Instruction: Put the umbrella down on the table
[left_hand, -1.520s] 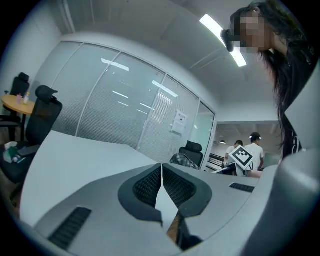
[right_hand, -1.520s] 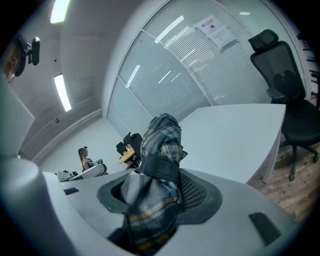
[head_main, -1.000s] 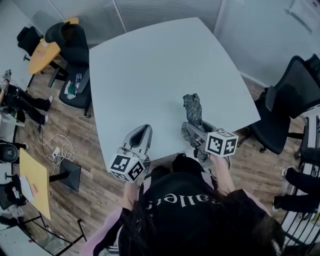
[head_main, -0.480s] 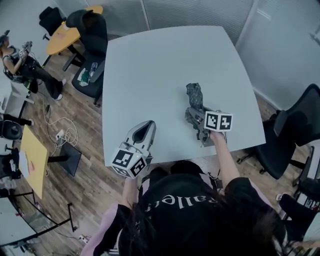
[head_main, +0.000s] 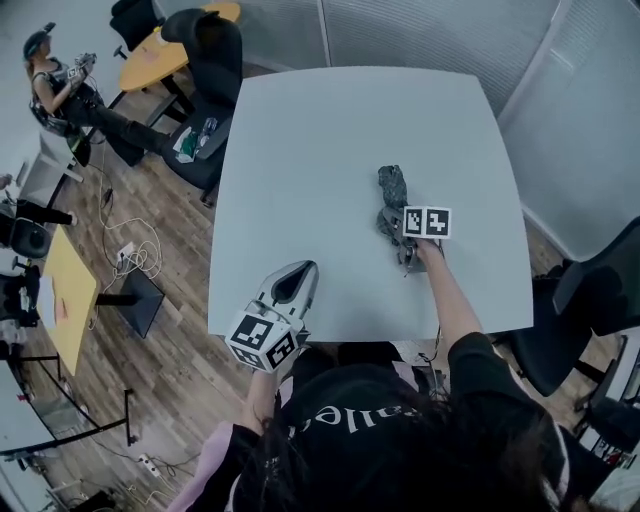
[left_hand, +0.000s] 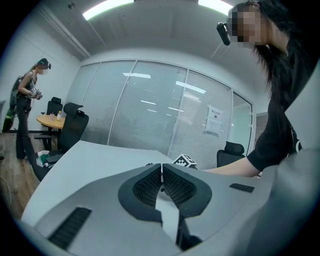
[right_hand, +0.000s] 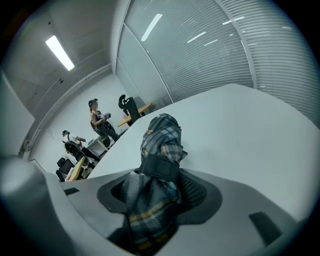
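Right gripper (head_main: 398, 232) clamps the folded plaid umbrella (head_main: 391, 185) close over the tabletop (head_main: 300, 150), ready for setting down; left gripper (left_hand: 161, 182) closed, empty.

Grey plaid umbrella (head_main: 392, 189); pale grey table (head_main: 320, 140).

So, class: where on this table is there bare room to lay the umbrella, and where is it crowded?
Bare: the table's far half toward the glass partition, and its left side ahead of the left gripper. Crowded: only the near right, where the right gripper holds the umbrella.
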